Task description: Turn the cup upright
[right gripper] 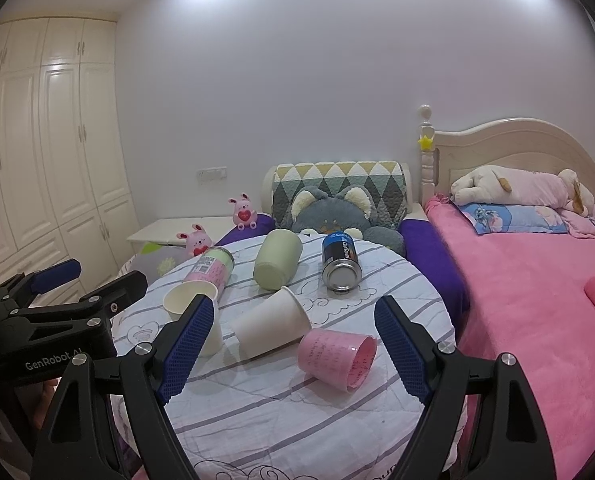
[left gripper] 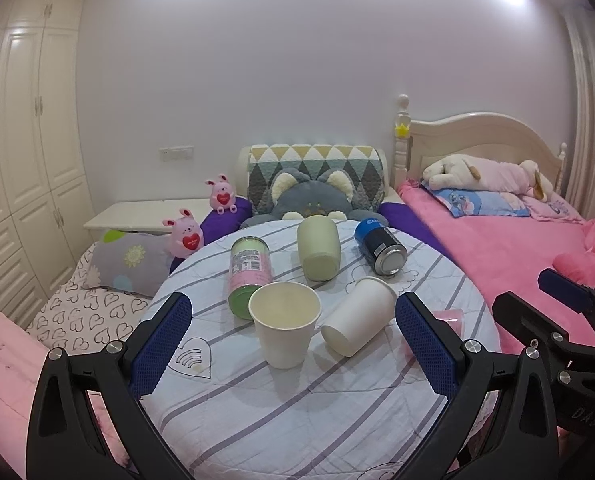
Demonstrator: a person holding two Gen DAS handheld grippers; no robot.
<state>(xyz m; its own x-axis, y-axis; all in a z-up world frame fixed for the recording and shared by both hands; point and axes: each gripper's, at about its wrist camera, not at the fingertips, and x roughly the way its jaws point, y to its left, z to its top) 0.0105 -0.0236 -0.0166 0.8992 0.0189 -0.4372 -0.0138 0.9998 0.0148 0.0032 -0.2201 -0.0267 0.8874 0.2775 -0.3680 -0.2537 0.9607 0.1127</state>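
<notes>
The right gripper (right gripper: 293, 344) is held wide and empty above the round striped table (right gripper: 297, 420). The pink translucent plastic cup (right gripper: 337, 358) is seen lying tipped just ahead, mouth turned rightward. The left gripper (left gripper: 293, 344), likewise spread empty, is placed farther off.

- Your round worktop (left gripper: 297, 408) wore a striped quilted cover.
- On it you had one white paper cup (left gripper: 285, 322) upright.
- Another white cup (left gripper: 357, 316), pink cup (right gripper: 337, 358), green cup (left gripper: 318, 252), labelled can (left gripper: 249, 270) and blue can (left gripper: 380, 246) lay sideways.

Pink cup (right gripper: 337, 358) sideways between spread fingers (right gripper: 401, 350)
</notes>
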